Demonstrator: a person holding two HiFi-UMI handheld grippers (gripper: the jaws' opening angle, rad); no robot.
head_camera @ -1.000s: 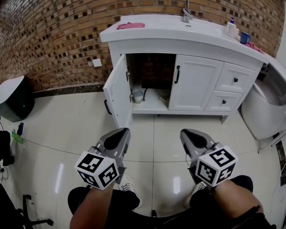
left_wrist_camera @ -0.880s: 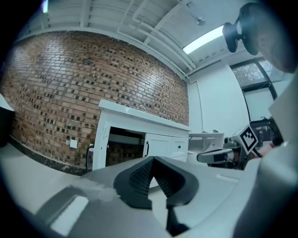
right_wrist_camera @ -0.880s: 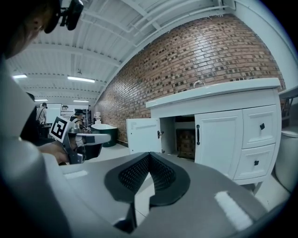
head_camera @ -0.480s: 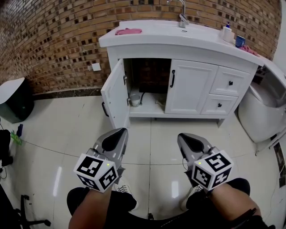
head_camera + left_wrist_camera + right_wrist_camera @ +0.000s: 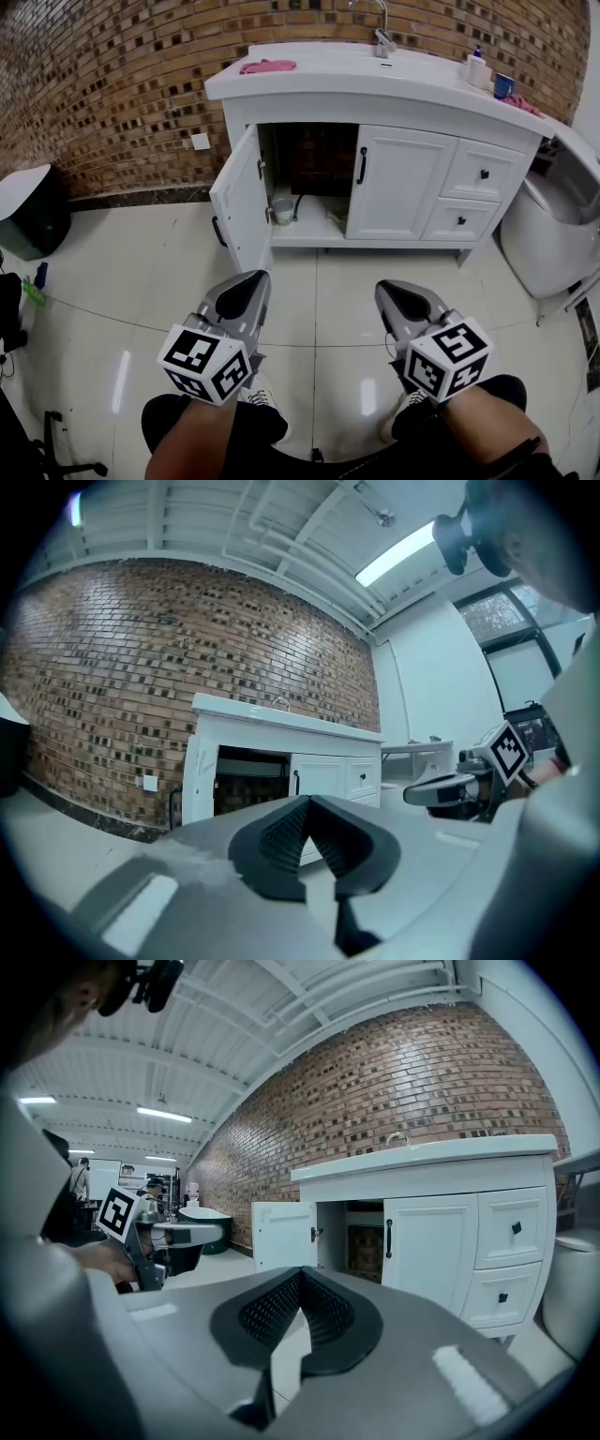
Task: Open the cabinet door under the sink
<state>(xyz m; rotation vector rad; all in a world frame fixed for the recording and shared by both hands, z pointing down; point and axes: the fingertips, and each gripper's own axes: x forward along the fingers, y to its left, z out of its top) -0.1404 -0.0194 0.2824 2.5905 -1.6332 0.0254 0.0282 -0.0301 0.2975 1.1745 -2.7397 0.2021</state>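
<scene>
The white sink cabinet stands against the brick wall. Its left door hangs swung open toward me, black handle on its outer face, showing the dark inside with a pipe and a small cup. The right door is closed. Both grippers are held low over the floor, well short of the cabinet: my left gripper and right gripper are shut with nothing in them. The left gripper view shows the open door; the right gripper view shows it too.
A pink cloth, a tap and bottles sit on the countertop. A white tub-like fixture stands at the right. A dark bin and chair base are at the left. White tiled floor lies between.
The view has shifted slightly, so the cabinet sits a little lower and left in frame. Both grippers stay shut and hardly move. The left door stays open.
</scene>
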